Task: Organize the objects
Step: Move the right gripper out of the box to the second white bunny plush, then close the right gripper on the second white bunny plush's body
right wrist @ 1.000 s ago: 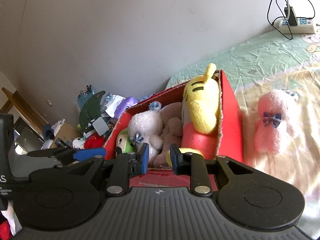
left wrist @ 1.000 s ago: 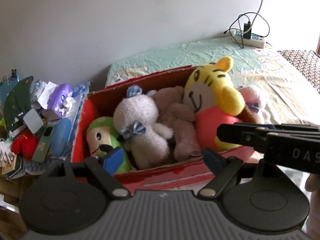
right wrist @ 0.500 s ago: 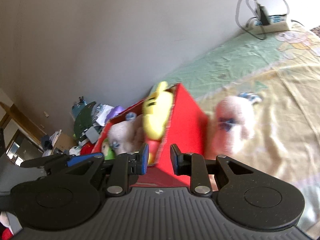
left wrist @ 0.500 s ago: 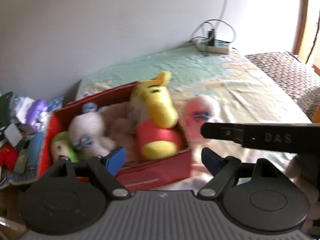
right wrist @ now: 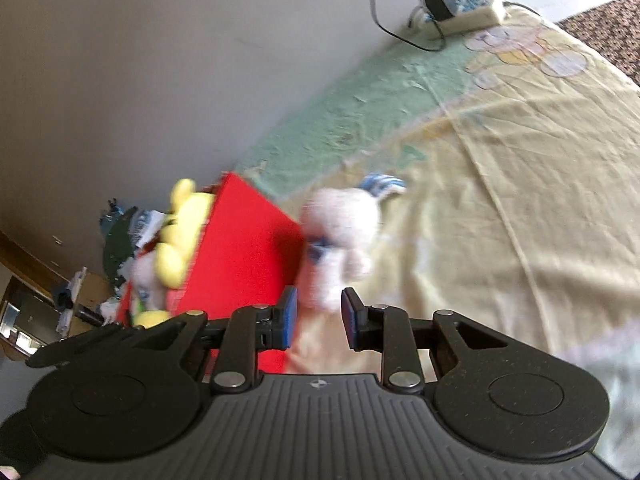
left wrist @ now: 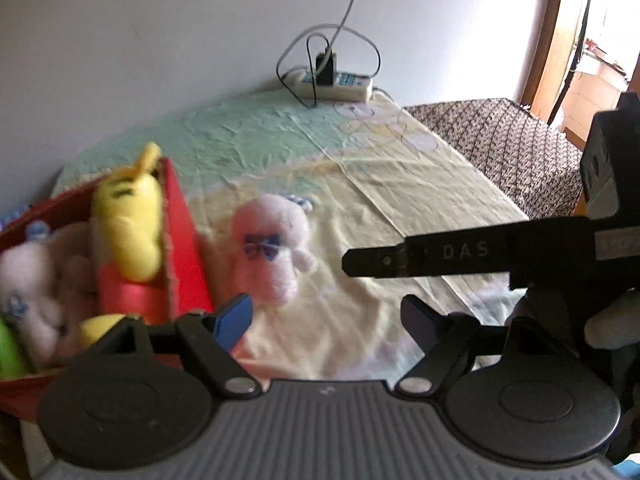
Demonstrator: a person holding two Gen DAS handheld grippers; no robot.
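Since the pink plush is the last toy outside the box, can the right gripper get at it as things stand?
Probably yes. The pink plush sits in the open on the bedsheet, just ahead of the right gripper, whose empty jaws are opening. Only the red box stands close beside it.

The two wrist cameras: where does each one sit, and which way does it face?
Left wrist: sits behind the closing left gripper, faces down at the pink plush on the bed beside the red box; the right gripper crosses.
Right wrist: sits behind the opening right gripper, same plush just ahead.
Shared: plush, box, power strip.
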